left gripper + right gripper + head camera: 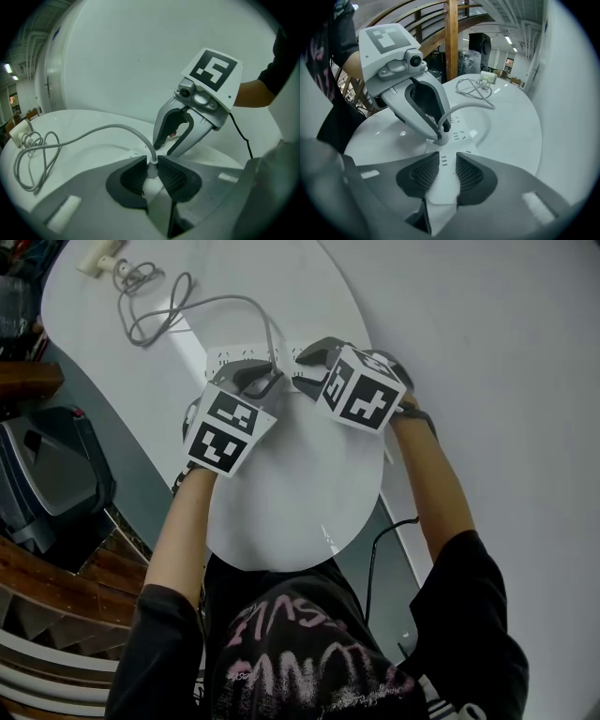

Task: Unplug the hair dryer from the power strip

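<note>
A: Left gripper [151, 163]?
B: Fingers clamped on the plug [152, 183], sitting on the power strip [457, 135] (cord [93, 133] trails from it over the table [281, 512]).
A: Right gripper [447, 158]?
B: Fingers pinching the power strip's end.

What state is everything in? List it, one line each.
left hand-held gripper: shut on the plug
right hand-held gripper: shut on the power strip
plug: seated in the power strip, not yet pulled
power strip: flat on the table
cord: slack, looped at the table's far end
</note>
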Available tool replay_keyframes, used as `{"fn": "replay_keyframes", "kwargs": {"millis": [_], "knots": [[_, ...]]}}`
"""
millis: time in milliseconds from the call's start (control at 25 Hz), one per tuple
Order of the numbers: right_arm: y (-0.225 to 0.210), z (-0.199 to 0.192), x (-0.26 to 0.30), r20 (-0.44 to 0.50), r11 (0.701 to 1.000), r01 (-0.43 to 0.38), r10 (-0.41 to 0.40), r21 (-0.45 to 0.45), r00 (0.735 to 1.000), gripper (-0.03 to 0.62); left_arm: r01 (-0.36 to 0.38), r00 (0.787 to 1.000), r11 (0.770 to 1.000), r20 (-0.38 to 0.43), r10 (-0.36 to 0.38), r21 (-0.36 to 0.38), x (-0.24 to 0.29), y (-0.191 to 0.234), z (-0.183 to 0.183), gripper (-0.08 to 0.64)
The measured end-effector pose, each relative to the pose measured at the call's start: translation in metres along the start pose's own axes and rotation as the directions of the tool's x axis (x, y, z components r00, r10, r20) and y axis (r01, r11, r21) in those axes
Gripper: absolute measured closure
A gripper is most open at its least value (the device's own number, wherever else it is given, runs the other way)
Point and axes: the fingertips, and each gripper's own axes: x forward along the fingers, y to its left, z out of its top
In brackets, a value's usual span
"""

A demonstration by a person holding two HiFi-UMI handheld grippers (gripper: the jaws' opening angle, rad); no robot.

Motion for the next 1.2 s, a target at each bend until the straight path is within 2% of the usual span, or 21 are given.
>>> {"fn": "replay_keyframes", "kwargs": {"millis": [160, 480, 680, 880, 1080, 1200], "knots": [[0.0000, 0.0003, 0.0008, -0.023, 0.999, -0.031, 0.031, -0.027, 0.999, 0.451, 0.002, 1.000, 1.000, -0.003, -0.002, 0.004, 0.0002, -0.0008, -0.0004, 0.479], [0.0006, -0.0003, 0.0004, -0.021, 0.998, -0.062, 0.061, -0.006, 0.998, 0.449, 0.010, 1.000, 1.000, -0.008, -0.010, 0.003, 0.0002, -0.0008, 0.0001, 0.477], [0.0004, 0.0010, 0.0004, -0.020, 0.998, -0.068, 0.068, 0.016, 0.997, 0.450, -0.003, 0.999, 0.999, -0.036, 0.004, 0.046, -0.0009, -0.0021, 0.0011, 0.483], [0.0004, 0.0009, 0.0004, -0.035, 0.998, -0.062, 0.063, 0.011, 0.997, 0.449, -0.008, 1.000, 1.000, -0.019, 0.008, -0.014, -0.0024, -0.0004, 0.0019, 0.491], [0.0009, 0.0015, -0.0007, -0.057, 0.997, -0.071, 0.071, 0.008, 0.996, 0.448, -0.021, 0.999, 0.997, -0.035, 0.023, 0.074, -0.0048, -0.0047, 0.0059, 0.504], [0.0008, 0.0010, -0.0009, -0.059, 0.998, -0.067, 0.067, 0.005, 0.996, 0.448, -0.013, 1.000, 0.999, -0.025, 0.014, 0.040, -0.0052, -0.0028, 0.0077, 0.505]]}}
